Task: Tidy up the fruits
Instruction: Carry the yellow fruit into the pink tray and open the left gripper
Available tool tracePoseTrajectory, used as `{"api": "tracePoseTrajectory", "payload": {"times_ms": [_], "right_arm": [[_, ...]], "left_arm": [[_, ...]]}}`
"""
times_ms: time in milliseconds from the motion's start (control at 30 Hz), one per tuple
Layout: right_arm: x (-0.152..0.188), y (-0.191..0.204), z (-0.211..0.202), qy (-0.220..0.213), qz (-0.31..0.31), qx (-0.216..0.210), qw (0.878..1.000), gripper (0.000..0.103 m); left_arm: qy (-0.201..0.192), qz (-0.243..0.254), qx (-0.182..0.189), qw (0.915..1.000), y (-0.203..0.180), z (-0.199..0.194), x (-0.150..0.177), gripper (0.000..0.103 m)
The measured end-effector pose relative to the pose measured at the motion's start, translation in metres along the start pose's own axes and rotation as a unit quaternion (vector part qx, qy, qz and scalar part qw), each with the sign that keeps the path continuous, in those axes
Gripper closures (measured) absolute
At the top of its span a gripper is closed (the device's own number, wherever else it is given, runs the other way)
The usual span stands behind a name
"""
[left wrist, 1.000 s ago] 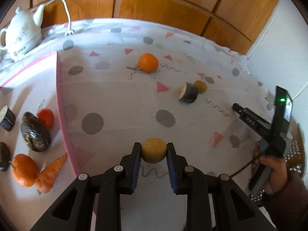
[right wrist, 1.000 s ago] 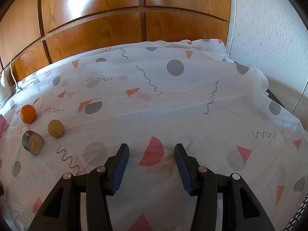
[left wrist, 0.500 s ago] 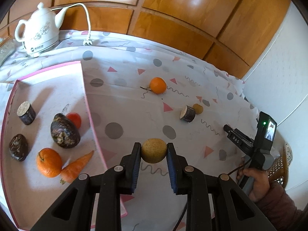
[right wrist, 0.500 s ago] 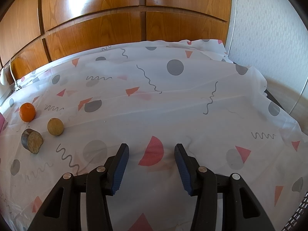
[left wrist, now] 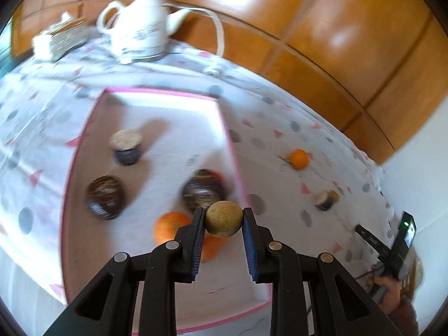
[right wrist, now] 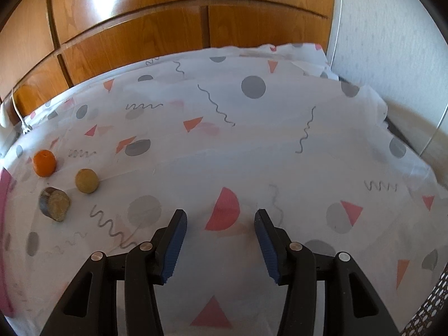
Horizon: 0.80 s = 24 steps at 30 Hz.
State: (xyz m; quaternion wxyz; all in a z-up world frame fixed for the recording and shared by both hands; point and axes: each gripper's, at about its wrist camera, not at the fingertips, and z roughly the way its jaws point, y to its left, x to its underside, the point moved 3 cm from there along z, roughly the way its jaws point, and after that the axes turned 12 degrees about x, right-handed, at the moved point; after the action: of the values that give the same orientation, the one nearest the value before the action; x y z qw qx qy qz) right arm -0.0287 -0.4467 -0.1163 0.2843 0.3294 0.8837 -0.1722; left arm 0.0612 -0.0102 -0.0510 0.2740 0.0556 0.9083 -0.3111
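Round tan fruit (left wrist: pixel 224 219), no long axis

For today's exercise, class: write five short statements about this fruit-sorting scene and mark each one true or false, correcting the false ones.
1. The left claw grips a round tan fruit. True.
2. The right claw holds an orange. False: nothing is between its pads; it is open above the tablecloth.
3. A white teapot stands beyond the pink-edged tray. True.
4. No fruit is left on the cloth outside the tray. False: an orange, a small tan fruit and a cut dark piece lie there.
5. The tray holds nothing. False: several items already lie in it, among them another orange.
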Motion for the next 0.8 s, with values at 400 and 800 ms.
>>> {"api": "tracePoseTrajectory", "payload": {"times_ms": [400,800], "right_arm": [[-0.001,0.067,-0.049,-0.001,-0.049,-0.149,0.988,0.040],[0.005,0.086,-0.047,0.017,-0.073,-0.136,0.988,0.040]], "left_arm": [[-0.020,-0.043,-0.025,0.9986,0.037,-0.019,0.006,0.077],[-0.055,-0.086,-0.050,0.9935,0.070,-0.041,0.002,0.077]]}}
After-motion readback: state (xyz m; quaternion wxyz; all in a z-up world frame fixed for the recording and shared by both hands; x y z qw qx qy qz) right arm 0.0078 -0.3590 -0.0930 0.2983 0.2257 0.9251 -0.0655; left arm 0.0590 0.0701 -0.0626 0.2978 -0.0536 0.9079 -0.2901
